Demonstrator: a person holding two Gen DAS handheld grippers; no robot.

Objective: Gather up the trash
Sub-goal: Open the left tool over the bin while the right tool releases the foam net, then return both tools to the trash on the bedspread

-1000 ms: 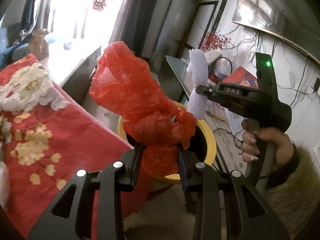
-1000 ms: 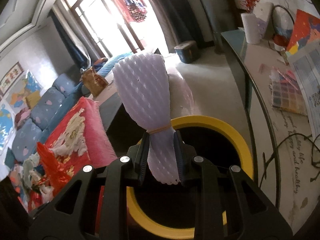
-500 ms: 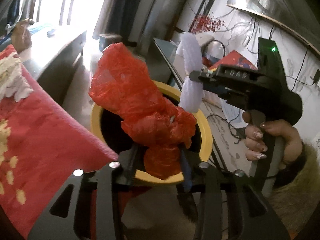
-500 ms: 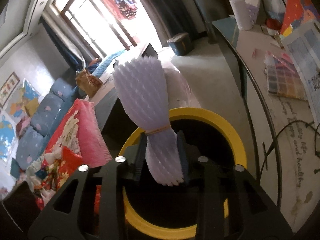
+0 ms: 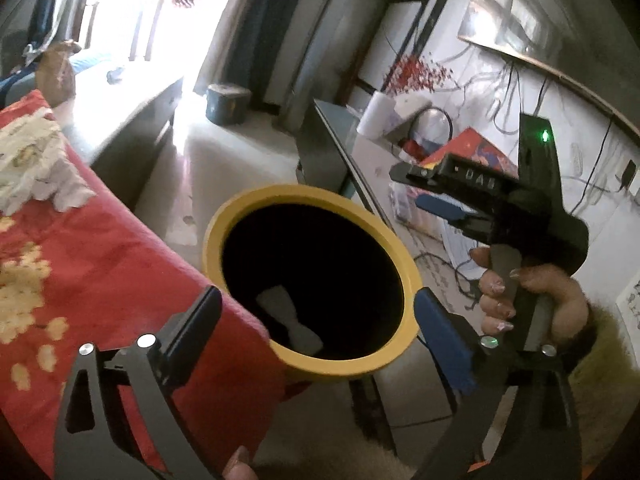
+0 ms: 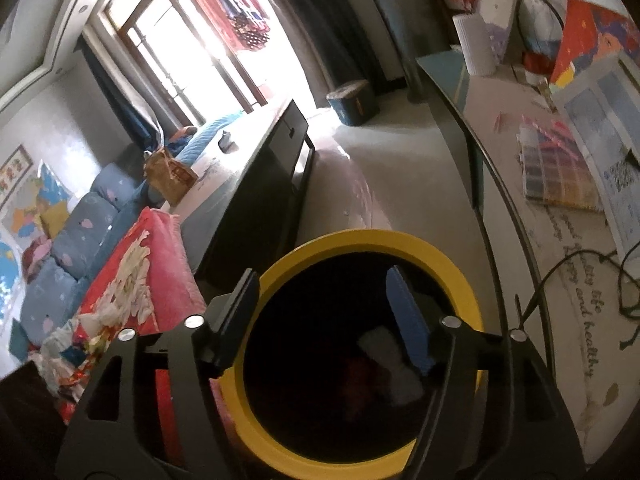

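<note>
A: Foam [image 5: 289,322] down in bin [image 5: 240,204], lying flat on the bottom, near wall. White, bow-tie shape, pinched at the waist, flared both ends. Soft sheet stuff by the look.

B: Confirmed from right view: pale patch [image 6: 390,364] low in the dark, beside something dim red [image 6: 356,364]. Too dark to name the red.

A: Bin round, yellow rim, matte black inside. Rigid plastic, probably. Stands on floor [image 5: 240,152], jammed against the edge of red cloth [image 5: 100,264].

B: Explains both tongs parked over the mouth. Left gripper [image 5: 316,312] spread wide, nothing between, rim framed in the gap. Right gripper [image 6: 324,312] same: spread, empty, straight above the opening.

A: Wide spread over the hole fits a drop: nothing to snag on the rim. Blue pads [image 5: 448,340] smooth, flat, rubbery.

B: Right one also seen from left view [image 5: 430,188], hand [image 5: 532,300] on the grip, green LED lit.

A: Cloth plush, red with pale yellow flowers. White crumpled stuff [image 5: 36,176] at its far left edge. Tissue or fabric, cannot tell. Possibly next pickup.

B: More clutter at cloth's near left corner in right view [image 6: 80,340], white and red mixed. Likely more trash.

A: Desk [image 6: 520,184] to the right: glossy top, papers, cables. Not trash-looking. Skip.
</note>
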